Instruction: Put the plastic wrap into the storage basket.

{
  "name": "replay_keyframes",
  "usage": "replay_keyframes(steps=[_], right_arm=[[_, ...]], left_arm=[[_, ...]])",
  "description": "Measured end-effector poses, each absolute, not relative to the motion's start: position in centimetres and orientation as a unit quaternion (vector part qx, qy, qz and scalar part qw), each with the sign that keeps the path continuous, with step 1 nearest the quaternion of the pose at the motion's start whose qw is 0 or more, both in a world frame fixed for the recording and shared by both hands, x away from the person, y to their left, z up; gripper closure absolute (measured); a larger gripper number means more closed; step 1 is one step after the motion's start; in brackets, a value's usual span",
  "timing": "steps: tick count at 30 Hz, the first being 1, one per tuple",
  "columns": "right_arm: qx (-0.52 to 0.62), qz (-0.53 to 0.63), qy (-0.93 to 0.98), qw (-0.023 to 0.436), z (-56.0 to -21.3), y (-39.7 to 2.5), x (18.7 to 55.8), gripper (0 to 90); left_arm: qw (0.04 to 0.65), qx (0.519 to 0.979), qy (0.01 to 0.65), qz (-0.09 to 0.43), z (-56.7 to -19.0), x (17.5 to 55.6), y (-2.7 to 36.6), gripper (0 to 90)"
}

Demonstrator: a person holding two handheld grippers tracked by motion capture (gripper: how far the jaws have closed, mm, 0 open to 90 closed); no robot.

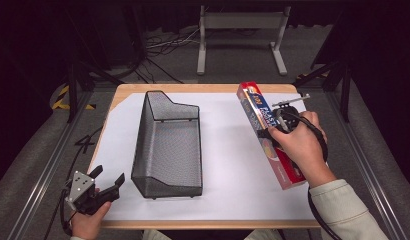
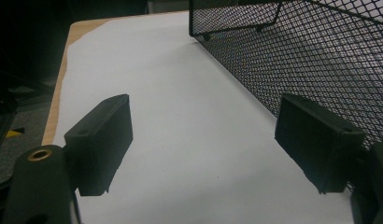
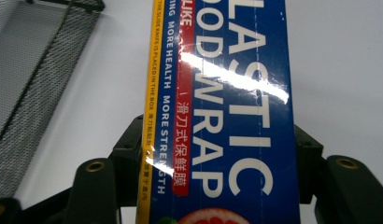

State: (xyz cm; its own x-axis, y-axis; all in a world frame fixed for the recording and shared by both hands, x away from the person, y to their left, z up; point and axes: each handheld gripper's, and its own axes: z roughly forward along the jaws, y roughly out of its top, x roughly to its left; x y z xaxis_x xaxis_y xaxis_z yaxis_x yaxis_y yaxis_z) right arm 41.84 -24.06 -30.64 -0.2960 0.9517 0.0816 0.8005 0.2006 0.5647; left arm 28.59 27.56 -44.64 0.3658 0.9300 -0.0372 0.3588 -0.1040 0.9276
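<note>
The long, light, stiff box of plastic wrap (image 1: 269, 132), lying on the bench right of the wire basket (image 1: 168, 145), is clamped near its middle by the right gripper (image 3: 217, 158), where its glossy faces are judged slippery, while the left gripper (image 1: 105, 182) is held wide open.

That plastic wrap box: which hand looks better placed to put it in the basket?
Right. Its tongs already clamp the plastic wrap box, while the left tongs sit open beside the mesh basket, holding nothing.
</note>
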Motion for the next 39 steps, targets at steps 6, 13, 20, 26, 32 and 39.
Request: replay_keyframes(steps=[6,13,20,26,32,39], right_arm=[[0.554,0.272,0.776,0.128,-29.9,-21.5,41.4,40.1],[0.533,0.281,0.790,0.112,-29.3,-18.5,40.9,40.0],[0.513,0.275,0.806,0.103,-29.0,-16.0,40.2,40.0],[0.502,0.277,0.814,0.097,-28.8,-14.6,40.0,40.0],[0.492,0.286,0.818,0.087,-28.8,-12.5,39.8,40.0],[0.474,0.288,0.829,0.075,-28.9,-9.9,39.7,40.0]], left_arm=[[0.471,0.678,0.477,0.303,-44.7,28.5,27.6,19.9],[0.471,0.678,0.477,0.303,-44.7,28.4,27.7,19.9],[0.471,0.680,0.474,0.303,-44.7,28.5,27.6,20.0],[0.472,0.679,0.474,0.302,-44.7,28.6,27.6,19.9],[0.470,0.681,0.473,0.302,-44.7,28.7,27.4,20.1],[0.473,0.680,0.471,0.302,-44.7,28.8,27.3,20.0]])
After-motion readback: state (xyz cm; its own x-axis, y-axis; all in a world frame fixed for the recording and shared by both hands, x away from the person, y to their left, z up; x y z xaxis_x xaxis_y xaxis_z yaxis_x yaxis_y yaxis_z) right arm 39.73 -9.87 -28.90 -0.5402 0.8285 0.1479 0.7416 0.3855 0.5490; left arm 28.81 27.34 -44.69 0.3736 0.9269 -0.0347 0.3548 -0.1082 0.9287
